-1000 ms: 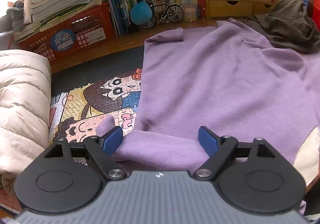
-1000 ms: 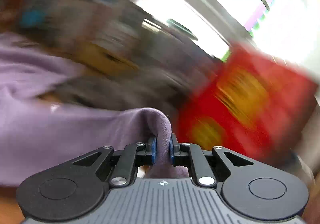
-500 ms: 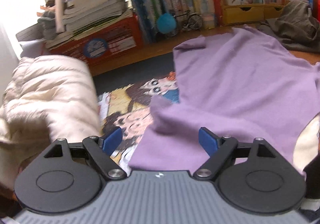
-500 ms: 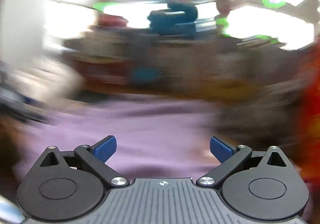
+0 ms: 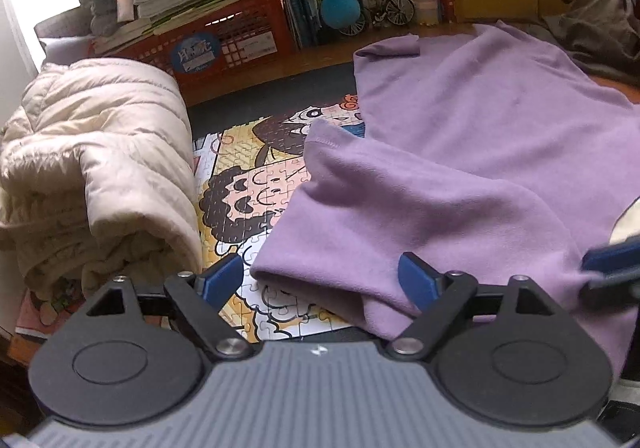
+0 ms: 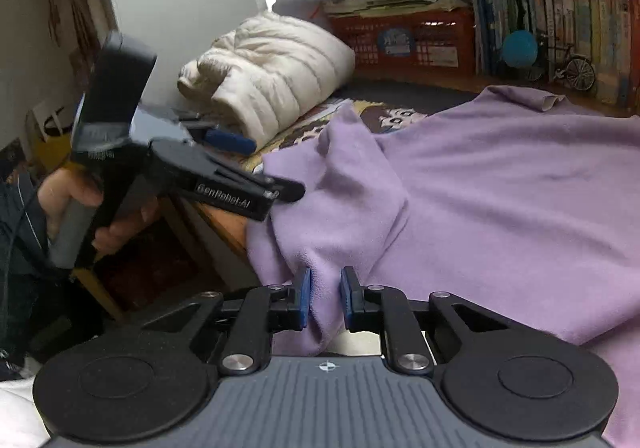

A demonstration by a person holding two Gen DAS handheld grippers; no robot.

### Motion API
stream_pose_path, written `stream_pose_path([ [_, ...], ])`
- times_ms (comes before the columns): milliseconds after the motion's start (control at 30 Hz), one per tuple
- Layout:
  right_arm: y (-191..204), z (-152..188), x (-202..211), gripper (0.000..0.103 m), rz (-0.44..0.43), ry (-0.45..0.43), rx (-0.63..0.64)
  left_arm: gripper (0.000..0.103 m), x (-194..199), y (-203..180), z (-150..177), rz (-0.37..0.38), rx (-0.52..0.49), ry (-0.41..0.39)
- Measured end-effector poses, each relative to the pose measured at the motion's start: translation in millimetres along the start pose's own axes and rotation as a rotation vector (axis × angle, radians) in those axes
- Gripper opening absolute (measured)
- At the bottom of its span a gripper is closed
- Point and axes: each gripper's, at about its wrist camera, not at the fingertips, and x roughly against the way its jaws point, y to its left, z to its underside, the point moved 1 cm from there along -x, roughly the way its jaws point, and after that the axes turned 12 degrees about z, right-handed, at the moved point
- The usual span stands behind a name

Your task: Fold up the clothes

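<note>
A purple fleece garment [image 5: 480, 128] lies spread on the table, one part folded back over itself toward me. My left gripper [image 5: 320, 276] has its jaws wide and still opening, the near folded edge between them with no pad touching it. In the right wrist view my right gripper [image 6: 325, 296] is closing, its blue pads pinching a raised fold of the purple garment [image 6: 500, 188] at the table's near edge. The left gripper [image 6: 260, 166], held by a hand [image 6: 68, 196], hovers to the left of that fold. The right gripper's blue finger [image 5: 608, 260] shows at the left view's right edge.
A rolled cream puffer jacket [image 5: 100, 152] sits left of the garment, on a cartoon jigsaw puzzle [image 5: 248, 184]. Behind stand a red crate [image 5: 240, 36] piled with books, a row of books and a model bicycle [image 5: 384, 8]. A dark grey garment [image 5: 596, 36] lies far right.
My right gripper let go of the cloth it held, opened wide while swinging left, and has closed on a fold at the near edge. The left gripper drew back and left.
</note>
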Motion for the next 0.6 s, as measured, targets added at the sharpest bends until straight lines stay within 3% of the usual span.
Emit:
stream_pose_path([
  [133, -15, -3, 6, 0.022, 0.007, -0.008, -0.053, 0.089, 0, 4, 3, 0.013, 0.022, -0.012],
  [167, -19, -2, 7, 0.041, 0.003, -0.008, -0.065, 0.090, 0, 5, 3, 0.017, 0.025, -0.014],
  [200, -23, -2, 8, 0.068, -0.001, -0.007, -0.076, 0.091, 0, 5, 3, 0.017, 0.028, -0.015],
  [233, -23, 0, 6, 0.080, -0.026, 0.007, -0.083, 0.091, 0, 5, 4, 0.018, 0.032, -0.017],
  [267, -20, 3, 4, 0.085, -0.063, 0.027, -0.087, 0.091, 0, 5, 4, 0.019, 0.035, -0.019],
  [333, -11, 9, -2, 0.085, -0.099, 0.065, -0.076, 0.091, 0, 6, 5, 0.022, 0.043, -0.021],
  [433, 0, 14, -7, 0.065, -0.047, 0.067, -0.032, 0.091, 0, 5, 5, 0.025, 0.053, -0.023],
  [500, 2, 13, -6, 0.020, -0.035, 0.055, -0.035, 0.091, 0, 6, 5, 0.025, 0.053, -0.024],
  [533, 0, 12, -6, 0.012, -0.038, 0.050, -0.047, 0.091, 0, 5, 6, 0.025, 0.056, -0.024],
  [600, -5, 9, -5, 0.010, -0.041, 0.046, -0.072, 0.091, 1, 4, 6, 0.024, 0.059, -0.025],
])
